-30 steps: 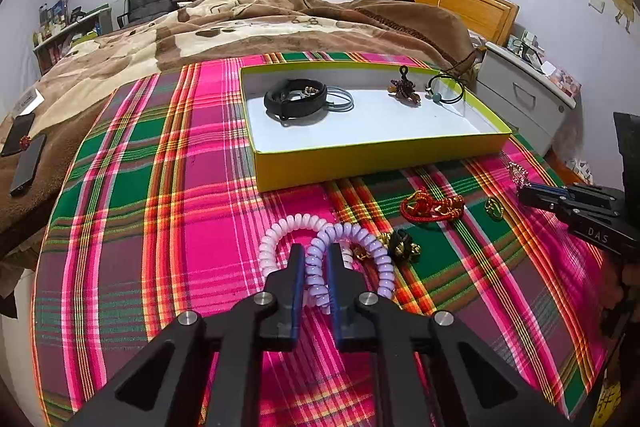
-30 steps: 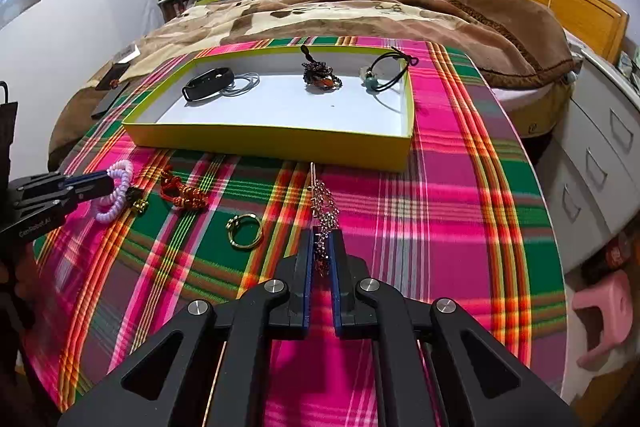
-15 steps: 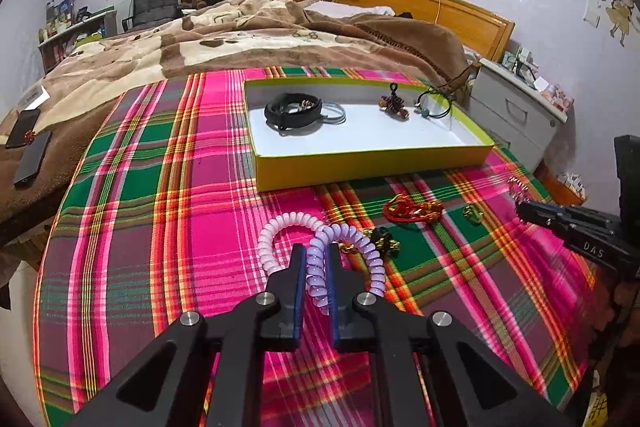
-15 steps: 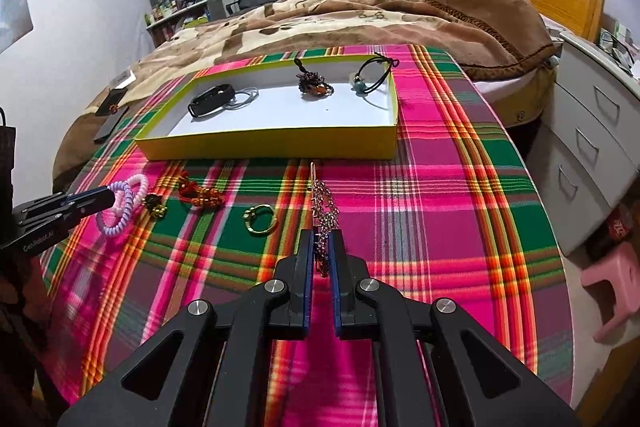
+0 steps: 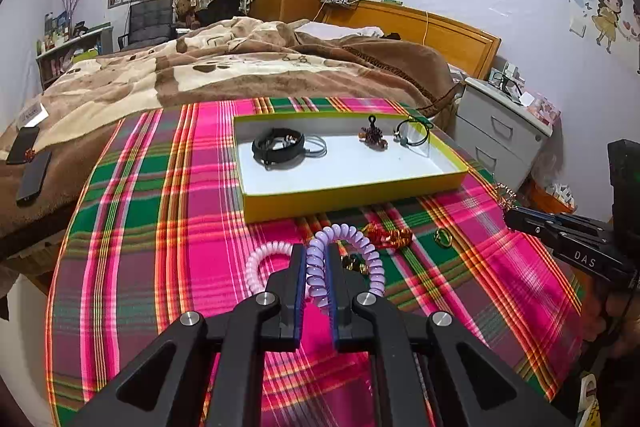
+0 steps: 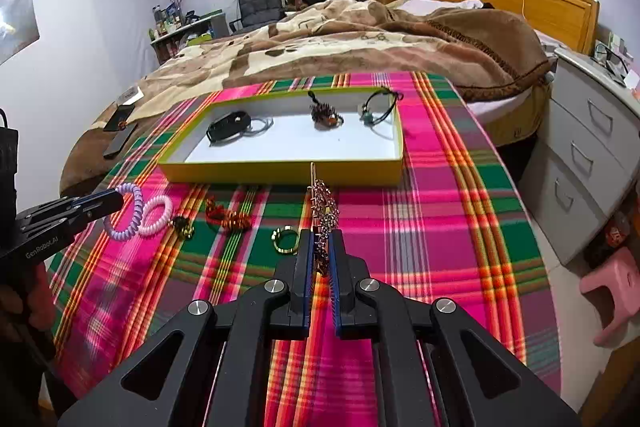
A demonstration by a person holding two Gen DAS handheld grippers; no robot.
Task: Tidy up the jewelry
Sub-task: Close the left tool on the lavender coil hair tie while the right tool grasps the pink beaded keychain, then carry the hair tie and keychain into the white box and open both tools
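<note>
My left gripper (image 5: 315, 259) is shut on a purple spiral hair tie (image 5: 360, 247) and holds it above the plaid cloth; it also shows in the right wrist view (image 6: 128, 213). My right gripper (image 6: 321, 247) is shut on a sparkly hairpin (image 6: 322, 205), lifted off the cloth. The yellow tray (image 5: 352, 197) with a white floor lies ahead, holding a black band (image 5: 278, 147), a beaded charm (image 5: 374, 137) and a black cord bracelet (image 5: 412, 133). On the cloth lie a pink spiral tie (image 5: 260, 259), a red-gold bracelet (image 5: 390, 235), a gold ring (image 5: 443, 237) and a dark gold piece (image 6: 182, 225).
The plaid cloth (image 5: 160, 219) covers a round table. A bed with a brown blanket (image 5: 240, 67) lies behind it. Grey drawers (image 6: 592, 163) stand at the right, with a pink stool (image 6: 612, 291) on the floor. Two phones (image 5: 30, 163) lie on the blanket at the left.
Both grippers have risen and pulled back from the tray, carrying the purple hair tie and the hairpin up off the cloth. The other pieces have not moved.
</note>
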